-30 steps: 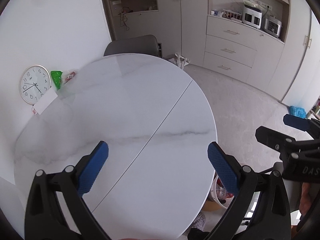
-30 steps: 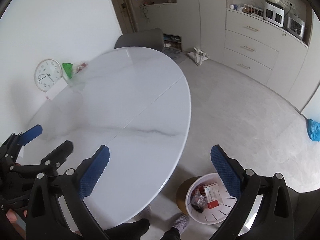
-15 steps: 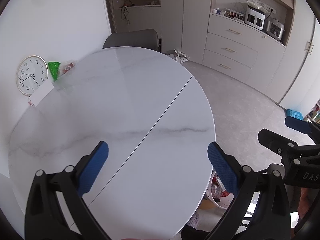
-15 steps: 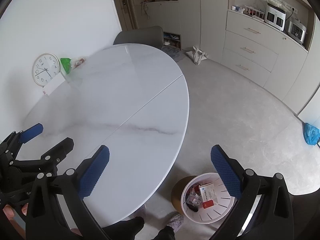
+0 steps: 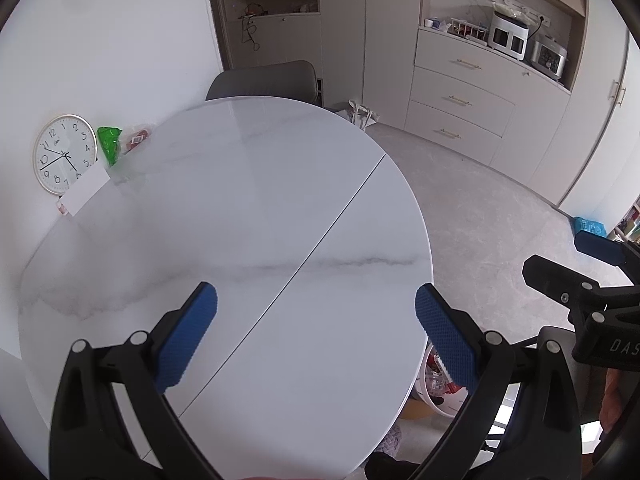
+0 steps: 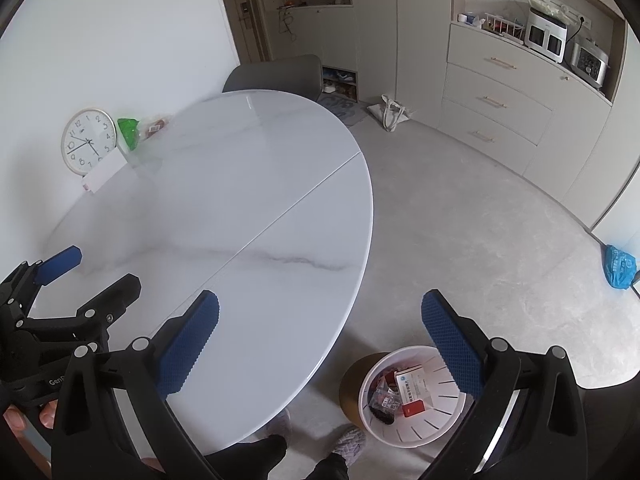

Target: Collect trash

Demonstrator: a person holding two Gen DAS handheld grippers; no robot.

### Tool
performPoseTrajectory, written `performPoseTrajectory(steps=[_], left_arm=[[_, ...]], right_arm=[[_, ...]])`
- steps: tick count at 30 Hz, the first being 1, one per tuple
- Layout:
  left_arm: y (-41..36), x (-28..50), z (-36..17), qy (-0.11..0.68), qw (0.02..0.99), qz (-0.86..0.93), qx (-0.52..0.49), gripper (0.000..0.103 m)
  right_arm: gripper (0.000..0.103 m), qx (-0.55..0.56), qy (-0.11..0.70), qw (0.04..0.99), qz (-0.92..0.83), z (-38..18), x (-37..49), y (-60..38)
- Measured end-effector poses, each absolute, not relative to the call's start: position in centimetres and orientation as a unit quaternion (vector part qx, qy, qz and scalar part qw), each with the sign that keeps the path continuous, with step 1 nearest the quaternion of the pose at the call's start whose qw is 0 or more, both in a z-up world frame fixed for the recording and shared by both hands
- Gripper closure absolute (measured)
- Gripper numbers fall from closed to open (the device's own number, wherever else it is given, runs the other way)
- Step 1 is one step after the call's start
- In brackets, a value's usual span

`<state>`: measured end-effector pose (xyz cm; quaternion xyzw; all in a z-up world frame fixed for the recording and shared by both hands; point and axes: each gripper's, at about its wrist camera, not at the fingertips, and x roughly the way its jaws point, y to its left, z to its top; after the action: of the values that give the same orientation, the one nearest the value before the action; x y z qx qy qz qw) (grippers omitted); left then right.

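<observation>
A white slotted waste basket (image 6: 416, 428) stands on the floor by the table's near right edge, holding a white-and-red box (image 6: 412, 390) and wrappers; the left wrist view shows part of the basket (image 5: 430, 388) under the table rim. A green wrapper (image 5: 109, 145) (image 6: 129, 131) and a red-and-clear packet (image 5: 138, 137) (image 6: 156, 126) lie at the table's far left by the wall. My left gripper (image 5: 316, 320) is open and empty above the near tabletop. My right gripper (image 6: 320, 328) is open and empty, over the table edge and basket.
The round white marble table (image 5: 248, 208) fills the middle. A wall clock (image 5: 64, 154) and a white card (image 5: 84, 192) lean at its far left. A grey chair (image 5: 262, 80) stands behind it. Cabinets (image 5: 460, 100) line the back; a blue bag (image 6: 618, 266) lies on the floor.
Both grippers have pulled back and risen slightly, so the table looks smaller and farther. Both stay open and empty. The basket shows more fully in the right view.
</observation>
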<state>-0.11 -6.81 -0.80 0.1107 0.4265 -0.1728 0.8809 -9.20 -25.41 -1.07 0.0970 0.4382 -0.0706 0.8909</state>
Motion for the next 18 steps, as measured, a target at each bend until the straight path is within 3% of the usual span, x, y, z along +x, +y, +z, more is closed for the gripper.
performPoseTrajectory(steps=[18], left_arm=[[-6.52, -0.35, -0.84, 0.429, 0.880, -0.171, 0.113, 0.008]], right_arm=[[0.002, 0.097, 0.437, 0.891, -0.070, -0.95, -9.31, -25.57]])
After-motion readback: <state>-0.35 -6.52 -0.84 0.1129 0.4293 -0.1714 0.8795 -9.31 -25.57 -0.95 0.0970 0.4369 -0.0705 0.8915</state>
